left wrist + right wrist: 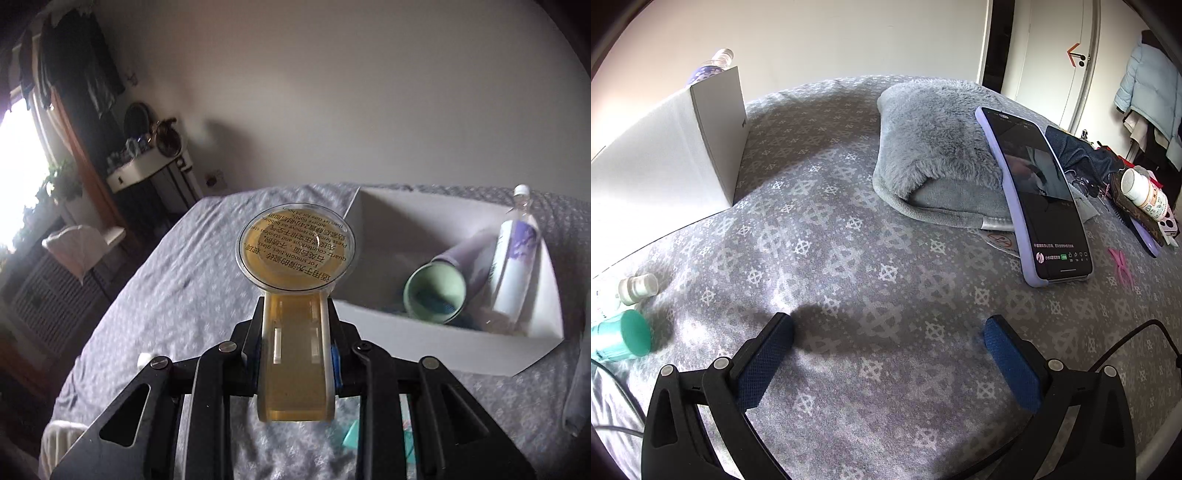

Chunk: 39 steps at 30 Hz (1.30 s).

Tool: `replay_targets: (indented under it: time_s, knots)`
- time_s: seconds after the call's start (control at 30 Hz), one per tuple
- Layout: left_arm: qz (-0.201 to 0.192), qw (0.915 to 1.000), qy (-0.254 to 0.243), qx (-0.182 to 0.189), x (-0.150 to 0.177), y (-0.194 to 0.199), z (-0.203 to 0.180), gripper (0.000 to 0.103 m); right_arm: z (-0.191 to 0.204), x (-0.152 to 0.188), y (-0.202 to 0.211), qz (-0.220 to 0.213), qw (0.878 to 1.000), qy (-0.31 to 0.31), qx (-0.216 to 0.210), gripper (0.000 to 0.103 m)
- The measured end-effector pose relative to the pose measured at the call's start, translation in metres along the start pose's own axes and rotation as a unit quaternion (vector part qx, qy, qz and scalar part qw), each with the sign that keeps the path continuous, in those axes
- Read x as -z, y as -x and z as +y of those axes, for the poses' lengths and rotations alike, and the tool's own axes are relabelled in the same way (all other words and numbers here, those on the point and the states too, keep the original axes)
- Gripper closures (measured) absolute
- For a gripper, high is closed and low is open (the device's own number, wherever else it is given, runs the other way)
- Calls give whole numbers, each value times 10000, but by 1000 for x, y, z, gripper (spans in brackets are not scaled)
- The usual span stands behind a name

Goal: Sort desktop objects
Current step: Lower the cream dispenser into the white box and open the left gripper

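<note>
The left hand-held gripper (295, 354) is clamped on the yellow suction hook (295, 295), its long axis pointing straight ahead off the fingertips — the white box (424, 332) lies ahead and to its right. The right hand-held gripper (888, 334) hangs apart over the bed (849, 221), farther from that box.

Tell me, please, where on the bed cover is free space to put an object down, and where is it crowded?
Free: the wide patch ahead of the open right gripper, bordered by the white box, the grey plush pad and the phone. Crowded: the far right beyond the phone, around the pill bottle, and inside the box around the green cup.
</note>
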State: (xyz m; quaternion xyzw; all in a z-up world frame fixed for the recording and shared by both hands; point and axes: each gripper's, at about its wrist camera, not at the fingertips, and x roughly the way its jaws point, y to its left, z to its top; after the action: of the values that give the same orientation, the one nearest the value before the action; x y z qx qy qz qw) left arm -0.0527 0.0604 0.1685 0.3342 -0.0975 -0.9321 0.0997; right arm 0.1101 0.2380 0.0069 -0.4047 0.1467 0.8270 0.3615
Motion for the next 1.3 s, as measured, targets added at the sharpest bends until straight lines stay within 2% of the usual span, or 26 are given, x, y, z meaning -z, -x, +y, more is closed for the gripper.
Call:
replay_targets:
  time_s: [0.13, 0.23, 0.3, 0.37, 0.53, 0.83, 0.87, 0.9, 0.93, 0.97, 1.0, 1.07, 1.23, 1.3]
  knots:
    - [-47, 9969, -452, 647, -26, -15, -41, 78, 0, 0, 0, 0, 10000, 0, 0, 0]
    - [90, 9905, -748, 1147, -29, -36, -71, 78, 0, 0, 0, 0, 10000, 0, -1, 0]
    - [249, 9869, -910, 1306, -26, -50, -87, 78, 0, 0, 0, -1, 10000, 0, -1, 0]
    - [401, 9847, -1009, 1362, -18, -57, -100, 78, 0, 0, 0, -1, 10000, 1, -1, 0]
    - [649, 9822, -1042, 1424, 2, -78, -104, 78, 0, 0, 0, -1, 10000, 1, -2, 0]
    - [713, 9820, -810, 1548, 5, -83, -95, 78, 0, 0, 0, -1, 10000, 2, -2, 0]
    - [764, 9814, -823, 1557, 5, -84, -95, 71, 1, 0, 0, 0, 10000, 2, -1, 0]
    - [789, 9818, -845, 1504, 5, -84, -95, 57, 0, 0, 0, 0, 10000, 2, -2, 0]
    - [756, 9822, -861, 1489, 6, -82, -94, 46, 0, 0, 0, -1, 10000, 2, -2, 0]
    - [686, 9818, -849, 1555, 6, -78, -92, 25, 1, 0, 0, -1, 10000, 2, -2, 0]
    - [569, 9806, -808, 1695, 6, -72, -89, 14, 0, 0, 0, -1, 10000, 2, -2, 0]
    - [365, 9802, -685, 1821, 7, -57, -83, 14, 0, 0, 0, 0, 10000, 2, -2, 0]
    - [324, 9885, -338, 1440, 31, -20, -59, 13, 0, 0, 0, 0, 10000, 2, -2, 0]
    - [449, 9902, -83, 1318, 52, -14, -43, 8, 0, 0, 0, 0, 10000, 3, -2, 0]
